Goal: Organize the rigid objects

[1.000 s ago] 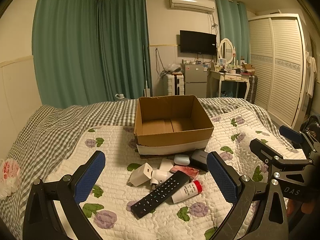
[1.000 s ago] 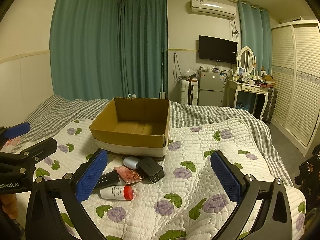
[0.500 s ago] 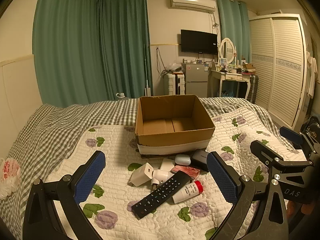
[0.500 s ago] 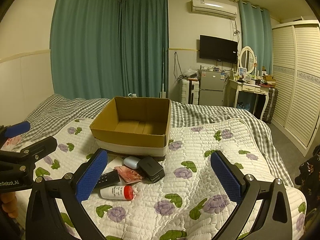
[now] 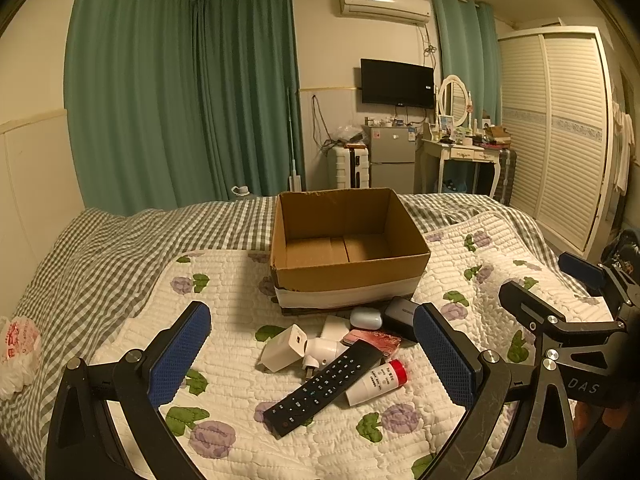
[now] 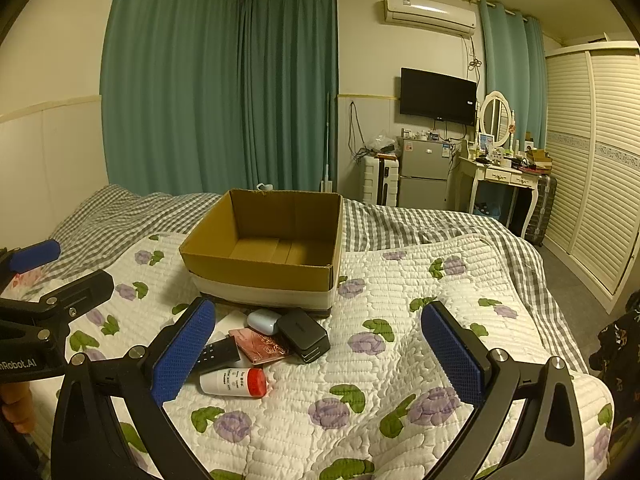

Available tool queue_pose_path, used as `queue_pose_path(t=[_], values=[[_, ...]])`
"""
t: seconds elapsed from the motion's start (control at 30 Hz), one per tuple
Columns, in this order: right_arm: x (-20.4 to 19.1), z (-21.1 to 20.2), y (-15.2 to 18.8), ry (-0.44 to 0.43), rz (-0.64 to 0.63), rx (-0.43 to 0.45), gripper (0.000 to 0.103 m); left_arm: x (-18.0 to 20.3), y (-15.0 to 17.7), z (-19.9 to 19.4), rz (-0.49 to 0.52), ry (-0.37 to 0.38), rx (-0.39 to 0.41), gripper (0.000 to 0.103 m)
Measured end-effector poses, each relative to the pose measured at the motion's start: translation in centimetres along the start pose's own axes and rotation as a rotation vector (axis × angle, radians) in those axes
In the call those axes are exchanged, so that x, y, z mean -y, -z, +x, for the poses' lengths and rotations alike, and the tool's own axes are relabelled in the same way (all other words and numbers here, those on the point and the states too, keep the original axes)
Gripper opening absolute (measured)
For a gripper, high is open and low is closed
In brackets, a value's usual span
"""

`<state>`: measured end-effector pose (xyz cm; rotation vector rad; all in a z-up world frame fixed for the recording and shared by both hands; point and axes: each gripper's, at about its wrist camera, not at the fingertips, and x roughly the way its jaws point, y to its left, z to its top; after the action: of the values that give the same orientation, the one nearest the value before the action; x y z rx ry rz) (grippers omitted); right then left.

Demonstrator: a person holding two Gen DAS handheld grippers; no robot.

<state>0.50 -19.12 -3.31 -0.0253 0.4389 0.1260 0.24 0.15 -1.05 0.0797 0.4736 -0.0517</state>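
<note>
An open cardboard box (image 5: 348, 276) (image 6: 256, 272) stands empty on the bed. In front of it lies a small pile: a black remote (image 5: 324, 388), a white tube with a red cap (image 5: 376, 382) (image 6: 234, 383), white chargers (image 5: 284, 348), a pale blue case (image 5: 366, 318) (image 6: 262, 320), a black case (image 5: 400, 314) (image 6: 304, 334) and a pink card (image 6: 260, 346). My left gripper (image 5: 312, 356) is open and empty, hovering just short of the pile. My right gripper (image 6: 318, 354) is open and empty, to the right of the pile.
The bed has a floral quilt (image 6: 400, 360) over a grey checked sheet (image 5: 100, 264). A plastic bag (image 5: 18, 348) lies at the bed's left edge. A fridge (image 5: 390, 162), dressing table (image 5: 468, 152) and wardrobe (image 5: 560, 140) stand beyond the bed.
Both views have shifted very slightly; the objects have not moved and both grippers stay open.
</note>
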Motion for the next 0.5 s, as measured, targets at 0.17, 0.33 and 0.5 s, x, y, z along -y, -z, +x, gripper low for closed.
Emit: queue_pose_path(t=[0.17,0.33,0.5], values=[[0.04,0.0,0.07,0.001,0.0,-0.002,0.103,0.3,0.12,0.04,0.009,0.004,0.002,0.103],[0.03,0.03,0.1,0.0,-0.001,-0.002,0.103,0.35,0.1,0.08,0.007,0.005,0.001,0.103],[0.08,0.04,0.2,-0.002,-0.002,-0.002,0.103,0.36,0.12,0.07,0.009,0.006,0.002,0.103]])
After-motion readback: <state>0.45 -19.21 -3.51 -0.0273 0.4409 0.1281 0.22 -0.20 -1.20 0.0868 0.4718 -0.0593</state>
